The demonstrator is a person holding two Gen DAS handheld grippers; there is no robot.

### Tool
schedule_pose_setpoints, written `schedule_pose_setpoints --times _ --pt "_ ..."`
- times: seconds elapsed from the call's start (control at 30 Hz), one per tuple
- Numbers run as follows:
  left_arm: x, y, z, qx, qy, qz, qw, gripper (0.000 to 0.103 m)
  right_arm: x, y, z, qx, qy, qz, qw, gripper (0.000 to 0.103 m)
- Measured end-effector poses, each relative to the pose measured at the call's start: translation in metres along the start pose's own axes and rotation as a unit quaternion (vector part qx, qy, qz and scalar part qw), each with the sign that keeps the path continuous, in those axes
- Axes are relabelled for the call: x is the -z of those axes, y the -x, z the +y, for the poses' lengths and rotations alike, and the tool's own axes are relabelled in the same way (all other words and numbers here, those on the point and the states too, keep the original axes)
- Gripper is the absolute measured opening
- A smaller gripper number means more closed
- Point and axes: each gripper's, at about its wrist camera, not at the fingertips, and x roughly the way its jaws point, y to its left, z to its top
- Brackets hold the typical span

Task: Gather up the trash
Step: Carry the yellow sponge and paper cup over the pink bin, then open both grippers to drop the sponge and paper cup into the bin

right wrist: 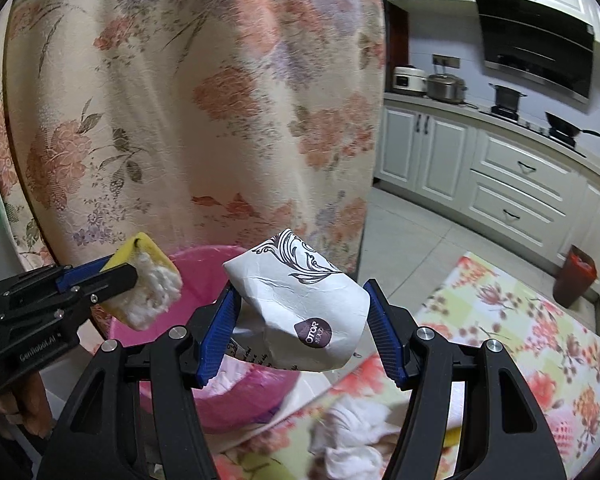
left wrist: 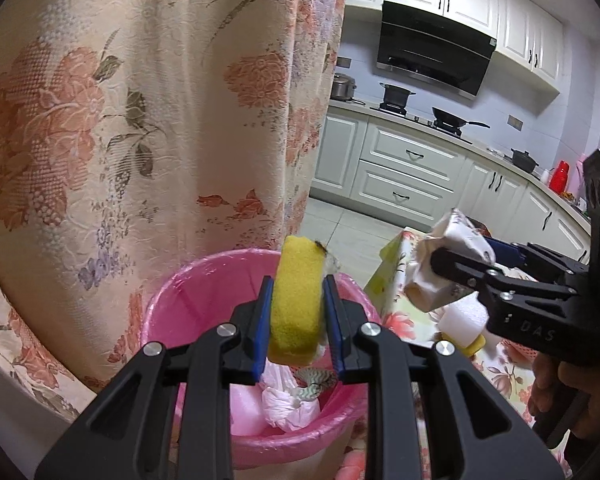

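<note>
Holding a yellow sponge [left wrist: 297, 300] upright between narrow jaws, left gripper [left wrist: 297, 304] poised above the near rim of the pink bin [left wrist: 172, 300], with a flowered curtain [left wrist: 100, 120] hanging just behind. Inside the bin, crumpled pink and white scraps [left wrist: 288, 400] already lying at the bottom. Further right, right gripper [right wrist: 300, 316] clamped on a crushed white paper cup [right wrist: 300, 300], hovering over the corner of the flowered tablecloth [right wrist: 540, 340] beside the bin, not yet above its mouth. On the cloth's near edge, crumpled white tissue [right wrist: 352, 440] waiting.

Likely risks: sponge bouncing off the rim if released too far forward; cup dropping onto the cloth or floor if let go before reaching the bin; grippers knocking together over the narrow opening.
</note>
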Motion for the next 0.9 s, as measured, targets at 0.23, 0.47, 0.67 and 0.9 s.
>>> schedule_pose_setpoints --times 0.23,0.47,0.67,0.9 --pt "0.001 -0.001 0.009 -0.006 0.007 0.001 1.0000 0.024 -0.005 -0.018 0.009 -0.011 0.004 0.010 1.000 0.060" --pt "0.002 -0.001 0.015 -0.011 0.011 0.002 0.9999 0.024 -0.008 -0.031 0.016 -0.022 0.006 0.017 1.000 0.060" --pt "0.004 -0.001 0.021 -0.015 0.021 0.004 0.9997 0.031 -0.010 -0.040 0.022 -0.028 0.010 0.023 0.999 0.061" --pt "0.005 -0.001 0.024 -0.017 0.026 0.005 0.9995 0.045 -0.009 -0.046 0.022 -0.029 0.013 0.032 0.999 0.072"
